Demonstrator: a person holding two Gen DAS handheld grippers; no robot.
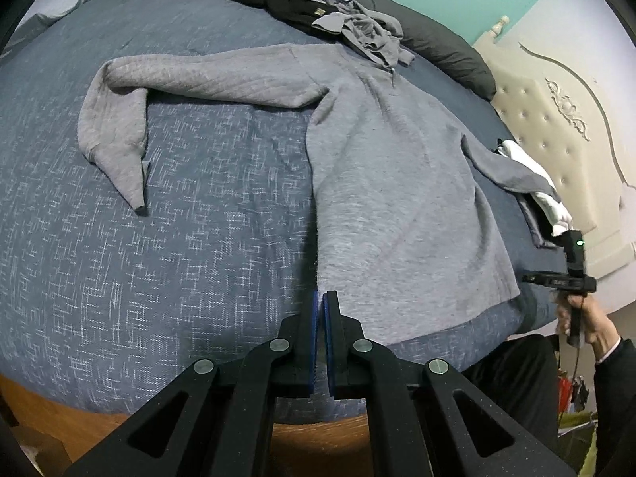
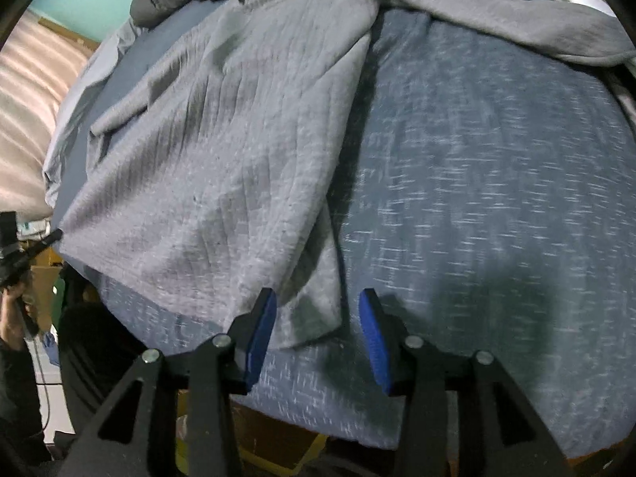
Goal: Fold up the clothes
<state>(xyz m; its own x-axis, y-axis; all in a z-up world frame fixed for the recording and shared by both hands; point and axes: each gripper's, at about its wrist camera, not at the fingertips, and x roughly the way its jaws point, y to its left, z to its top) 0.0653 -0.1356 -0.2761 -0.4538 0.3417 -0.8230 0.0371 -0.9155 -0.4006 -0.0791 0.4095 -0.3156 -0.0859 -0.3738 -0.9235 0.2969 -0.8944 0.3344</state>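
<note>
A grey long-sleeved sweater (image 1: pixel 389 159) lies spread flat on the blue bedspread (image 1: pixel 179 218), hem toward me, one sleeve (image 1: pixel 131 119) bent out to the left. My left gripper (image 1: pixel 321 298) is shut at the sweater's lower left hem corner; the pads pinch the fabric edge. My right gripper (image 2: pixel 316 298) is open, its blue pads straddling the sweater's (image 2: pixel 222 151) lower right hem corner, which lies between them. The right gripper also shows in the left wrist view (image 1: pixel 572 274), held by a hand at the bed's edge.
A pile of dark and grey clothes (image 1: pixel 318 4) lies at the far side of the bed beside a dark pillow (image 1: pixel 445 47). White garments (image 1: pixel 544 194) lie at the right near the cream headboard (image 1: pixel 564 119). The bed's wooden edge (image 1: pixel 59 417) is below me.
</note>
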